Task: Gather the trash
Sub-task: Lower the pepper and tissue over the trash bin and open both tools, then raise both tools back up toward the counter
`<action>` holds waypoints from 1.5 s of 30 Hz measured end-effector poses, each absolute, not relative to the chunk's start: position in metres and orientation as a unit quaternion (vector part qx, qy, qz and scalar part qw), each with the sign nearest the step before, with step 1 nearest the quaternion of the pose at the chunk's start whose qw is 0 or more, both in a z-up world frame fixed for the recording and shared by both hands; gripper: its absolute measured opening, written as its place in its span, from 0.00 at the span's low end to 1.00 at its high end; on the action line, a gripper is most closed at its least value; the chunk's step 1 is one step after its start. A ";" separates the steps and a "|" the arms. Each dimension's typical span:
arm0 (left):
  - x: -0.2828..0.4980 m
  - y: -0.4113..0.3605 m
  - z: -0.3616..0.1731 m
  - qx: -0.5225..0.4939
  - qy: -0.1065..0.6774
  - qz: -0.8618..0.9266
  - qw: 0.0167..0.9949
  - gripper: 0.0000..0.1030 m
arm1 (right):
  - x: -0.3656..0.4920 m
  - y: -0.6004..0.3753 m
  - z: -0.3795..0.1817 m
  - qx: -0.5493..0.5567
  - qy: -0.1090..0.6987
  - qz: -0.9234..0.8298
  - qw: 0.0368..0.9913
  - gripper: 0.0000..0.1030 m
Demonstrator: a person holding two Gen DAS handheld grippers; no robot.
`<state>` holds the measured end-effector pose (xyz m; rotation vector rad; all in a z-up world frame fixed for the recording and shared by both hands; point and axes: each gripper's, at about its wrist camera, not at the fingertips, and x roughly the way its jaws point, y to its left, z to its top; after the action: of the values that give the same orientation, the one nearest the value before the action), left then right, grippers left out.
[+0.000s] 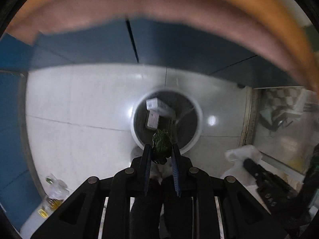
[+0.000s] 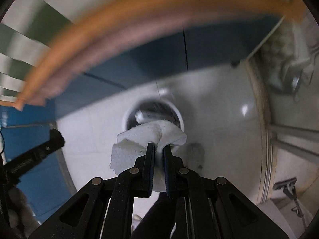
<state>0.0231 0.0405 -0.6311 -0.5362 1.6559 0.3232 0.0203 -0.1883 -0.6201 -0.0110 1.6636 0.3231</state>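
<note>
A round white-rimmed trash bin point(image 1: 196, 117) stands on the pale tiled floor, seen from above, with white cartons point(image 1: 157, 105) inside. My left gripper point(image 1: 161, 147) points down over the bin's near rim, shut on a bunch of green leafy scraps point(image 1: 161, 142). In the right wrist view the same bin point(image 2: 178, 113) lies below my right gripper point(image 2: 159, 146), which is shut on a crumpled white paper towel point(image 2: 143, 137) that covers the bin's near side. The right gripper with its towel point(image 1: 242, 153) shows at the right of the left wrist view, and the left gripper's black body point(image 2: 35, 153) at the left of the right wrist view.
Blue cabinet fronts point(image 1: 99, 45) run behind the bin under an orange-pink counter edge point(image 1: 159, 2). A plastic bottle of yellow liquid point(image 1: 52, 197) lies on the floor at the lower left. A threshold strip point(image 1: 246, 117) and a glass door lie at the right.
</note>
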 end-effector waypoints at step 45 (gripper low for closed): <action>-0.053 0.043 -0.610 -0.162 0.716 0.203 0.647 1.00 | -0.019 -0.164 -0.673 -0.089 0.749 0.139 0.641 1.00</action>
<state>-0.0525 0.0433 -0.6098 -0.3688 1.6293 0.4615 -0.0188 -0.1643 -0.6730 -0.2034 1.7082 0.3161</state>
